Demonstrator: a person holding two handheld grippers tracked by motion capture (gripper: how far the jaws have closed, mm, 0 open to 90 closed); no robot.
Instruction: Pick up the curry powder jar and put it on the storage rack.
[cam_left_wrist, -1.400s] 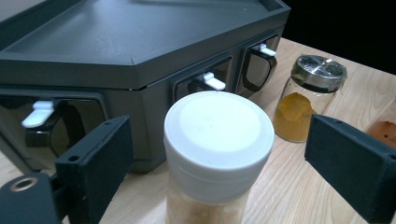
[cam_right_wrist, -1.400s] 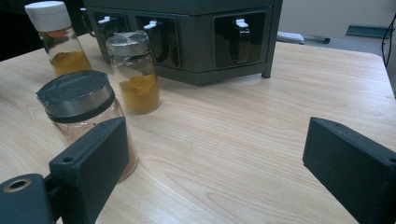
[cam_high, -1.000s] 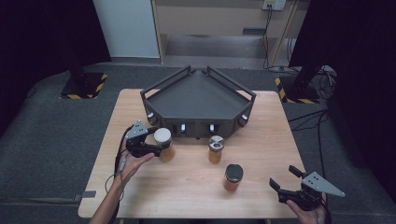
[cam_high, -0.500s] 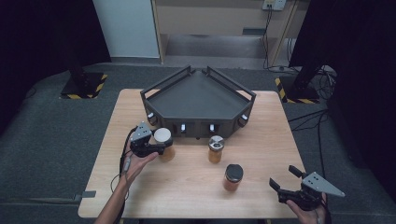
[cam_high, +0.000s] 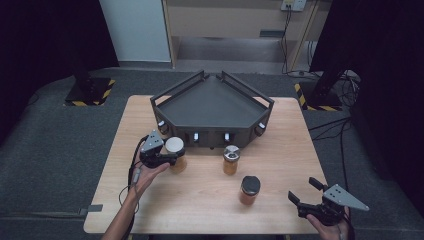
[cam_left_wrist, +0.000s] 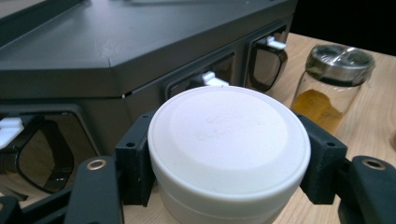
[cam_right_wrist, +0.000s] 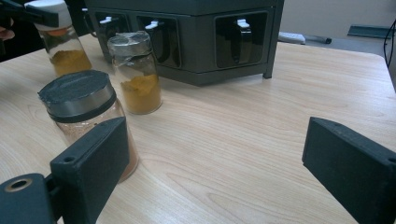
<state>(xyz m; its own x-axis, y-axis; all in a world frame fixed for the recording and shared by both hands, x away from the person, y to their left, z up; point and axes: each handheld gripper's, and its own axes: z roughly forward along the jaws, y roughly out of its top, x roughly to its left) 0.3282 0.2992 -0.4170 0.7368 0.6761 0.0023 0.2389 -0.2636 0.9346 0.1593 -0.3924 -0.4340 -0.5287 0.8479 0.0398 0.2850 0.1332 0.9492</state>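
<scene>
Dark curtains and grey carpet ring a pale wooden bench (cam_high: 280, 145), and toward its far side sits a dark grey, wedge-shaped tray rack (cam_high: 212, 102) with small white-handled drawers along its front.

Just in front of the rack's left corner stands a glass jar with a white plastic lid (cam_high: 175, 152), holding orange powder. The left hand-held gripper (cam_high: 162, 156) has just been closing and is now clenched on it; in the left gripper view the black pads press both sides of the white lid (cam_left_wrist: 229, 140).

In front of the rack's middle stands a small glass jar with a silver metal lid (cam_high: 231, 159), also with orange powder inside. Nearer the person than that, well away from the rack, stands a glass jar with a black lid (cam_high: 249, 190).

Farthest from the rack, at the bench's near right corner, the right hand-held gripper (cam_high: 305, 192) hangs released, jaws wide apart with bare bench between them, just right of the black-lidded jar.
</scene>
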